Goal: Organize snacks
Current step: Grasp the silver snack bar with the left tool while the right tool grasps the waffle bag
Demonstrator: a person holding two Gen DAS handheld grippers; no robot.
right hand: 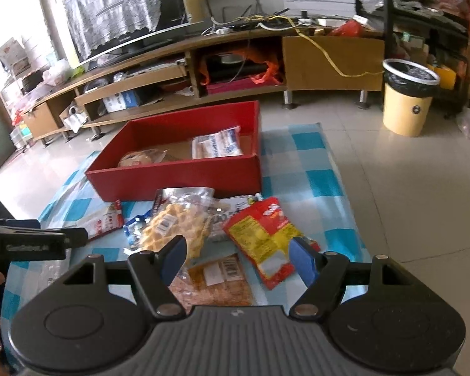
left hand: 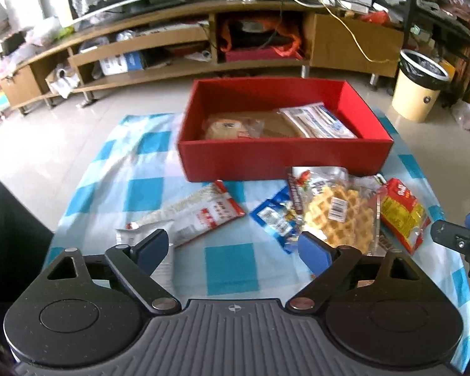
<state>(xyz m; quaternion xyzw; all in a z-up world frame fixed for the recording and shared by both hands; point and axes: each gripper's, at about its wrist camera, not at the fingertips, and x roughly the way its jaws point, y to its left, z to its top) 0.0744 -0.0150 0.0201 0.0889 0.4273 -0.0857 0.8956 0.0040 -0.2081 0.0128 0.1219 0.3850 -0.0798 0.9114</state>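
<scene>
Both the left gripper (left hand: 235, 246) and right gripper (right hand: 238, 258) hover with fingers apart, holding nothing. Glossy, crinkly snack packets lie overlapped on the checked cloth (left hand: 228, 266) before the rigid red box (left hand: 282, 153); pinching the waffle bag (left hand: 338, 216) could drag the red-yellow packet (left hand: 401, 213) along or crush the brittle waffles

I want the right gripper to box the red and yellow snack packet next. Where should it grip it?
Probably the near short end of the red and yellow foil snack packet, coming from above. It lies flat on the checked cloth, that end free, between the open right gripper fingers; its far end meets other packets.
</scene>
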